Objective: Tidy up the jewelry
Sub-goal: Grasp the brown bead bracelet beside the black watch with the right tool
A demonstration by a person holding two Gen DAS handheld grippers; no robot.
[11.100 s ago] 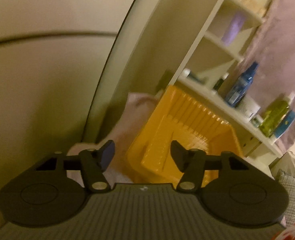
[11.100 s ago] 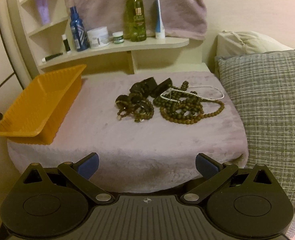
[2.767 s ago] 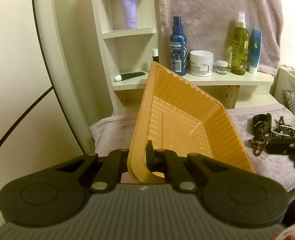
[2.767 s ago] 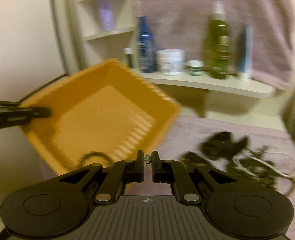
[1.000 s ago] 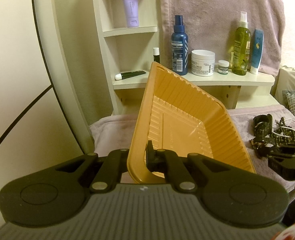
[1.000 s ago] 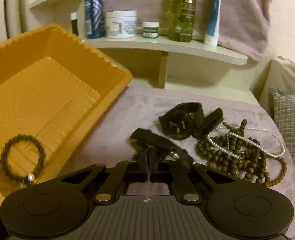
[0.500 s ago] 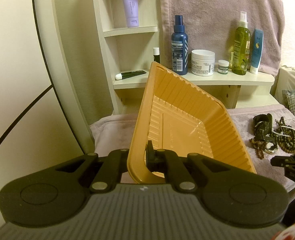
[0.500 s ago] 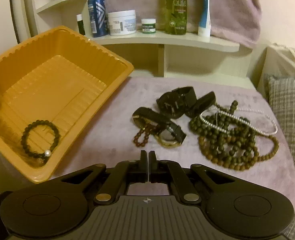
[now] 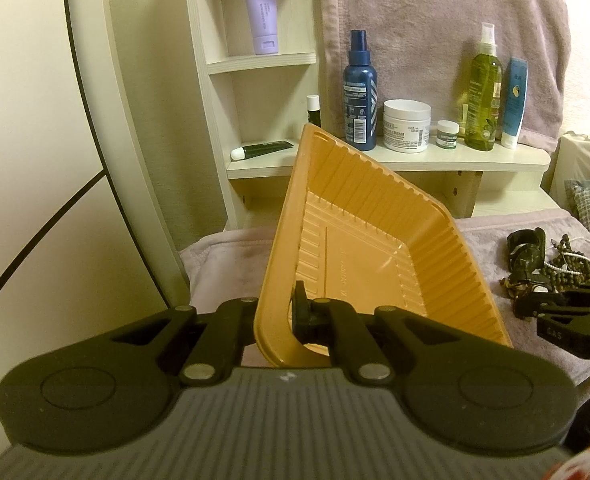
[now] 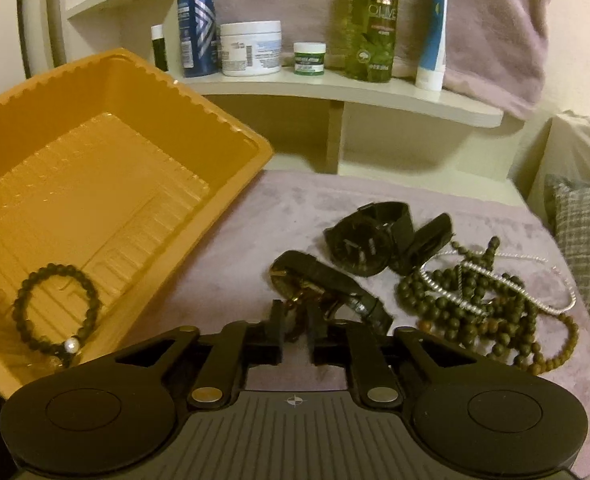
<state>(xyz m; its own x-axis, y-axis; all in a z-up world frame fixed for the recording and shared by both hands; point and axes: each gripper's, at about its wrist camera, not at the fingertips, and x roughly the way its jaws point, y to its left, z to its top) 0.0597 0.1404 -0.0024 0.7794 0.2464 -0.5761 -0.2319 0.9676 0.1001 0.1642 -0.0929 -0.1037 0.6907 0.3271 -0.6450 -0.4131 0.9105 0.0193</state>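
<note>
My left gripper (image 9: 285, 316) is shut on the near rim of the orange tray (image 9: 375, 248) and holds it tilted on the mauve-covered table (image 10: 231, 256). The tray (image 10: 107, 168) holds a dark bead bracelet with one pearl (image 10: 55, 312). A jewelry pile lies to its right: a black watch (image 10: 367, 240), a black band with a gold piece (image 10: 327, 284), bead necklaces (image 10: 479, 304). My right gripper (image 10: 295, 330) is slightly open, its fingers either side of the small reddish bead bracelet at the pile's near edge. It also shows in the left wrist view (image 9: 567, 312).
A white shelf (image 10: 335, 88) behind the table carries a blue spray bottle (image 10: 197, 20), a white cream jar (image 10: 251, 48), a green bottle (image 10: 371, 20) and a blue tube. A mauve towel hangs behind. A checked pillow (image 10: 587, 248) lies at right.
My right gripper went from shut to slightly open and moved forward and down to the near edge of the jewelry pile. My left gripper and the tray stayed put.
</note>
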